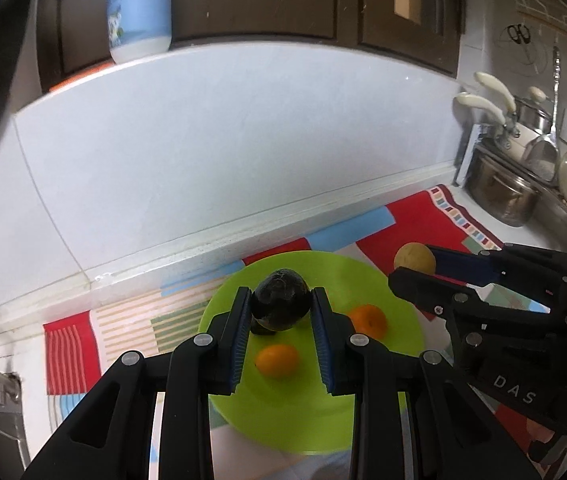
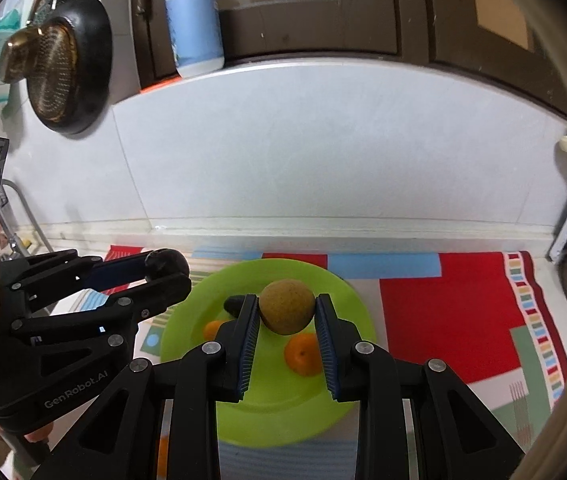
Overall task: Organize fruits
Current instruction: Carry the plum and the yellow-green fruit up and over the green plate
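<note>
My left gripper (image 1: 281, 310) is shut on a dark avocado (image 1: 280, 306) and holds it above the green plate (image 1: 397, 320). My right gripper (image 2: 286, 314) is shut on a round tan fruit (image 2: 286, 306) above the same plate (image 2: 347, 296). Two oranges (image 1: 368, 321) (image 1: 276, 360) lie on the plate; they also show in the right wrist view (image 2: 303, 354) (image 2: 213, 329). A second dark fruit (image 2: 234, 304) lies on the plate behind the right gripper's left finger. Each gripper shows in the other's view: the right one (image 1: 415, 268) with the tan fruit (image 1: 414, 258), the left one (image 2: 167, 268) with the avocado (image 2: 166, 263).
The plate stands on a colourful patterned mat (image 2: 451, 312) on a white counter against a tiled wall (image 1: 223, 152). Steel pots (image 1: 503, 196) and utensils stand at the right. A blue-and-white bottle (image 2: 194, 20) stands on a ledge above. A dark pan (image 2: 69, 64) hangs at the left.
</note>
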Available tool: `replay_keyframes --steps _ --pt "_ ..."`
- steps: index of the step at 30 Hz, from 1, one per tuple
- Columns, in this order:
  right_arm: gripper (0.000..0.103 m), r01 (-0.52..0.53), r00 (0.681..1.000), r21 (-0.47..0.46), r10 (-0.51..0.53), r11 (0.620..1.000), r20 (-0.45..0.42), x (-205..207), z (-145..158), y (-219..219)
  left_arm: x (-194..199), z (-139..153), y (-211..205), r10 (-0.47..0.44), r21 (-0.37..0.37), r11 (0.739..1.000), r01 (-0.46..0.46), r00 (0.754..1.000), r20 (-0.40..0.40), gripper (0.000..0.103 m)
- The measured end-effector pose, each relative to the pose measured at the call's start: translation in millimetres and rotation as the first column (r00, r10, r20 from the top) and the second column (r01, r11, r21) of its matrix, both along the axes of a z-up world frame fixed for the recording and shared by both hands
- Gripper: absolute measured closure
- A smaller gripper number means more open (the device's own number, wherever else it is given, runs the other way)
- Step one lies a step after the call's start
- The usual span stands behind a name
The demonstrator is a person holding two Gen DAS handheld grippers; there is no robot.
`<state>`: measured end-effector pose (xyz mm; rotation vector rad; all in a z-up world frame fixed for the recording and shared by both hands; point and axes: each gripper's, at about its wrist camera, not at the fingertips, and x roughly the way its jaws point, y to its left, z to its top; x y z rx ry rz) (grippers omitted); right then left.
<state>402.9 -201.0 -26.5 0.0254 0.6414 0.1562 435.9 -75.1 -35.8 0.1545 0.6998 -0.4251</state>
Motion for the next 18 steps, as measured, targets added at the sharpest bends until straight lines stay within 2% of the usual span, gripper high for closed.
replay_keyframes --steps 10,18 --pt "0.074 -0.024 0.997 -0.005 0.024 1.000 -0.068 46 -29 -3 44 -33 -11 -0.008 0.018 1.000 0.009 0.997 -0.072 0.073" --pt "0.074 -0.020 0.993 0.012 0.022 1.000 -0.118 68 -50 -10 64 -54 -18 -0.016 0.028 0.999 0.019 0.993 -0.114 0.073"
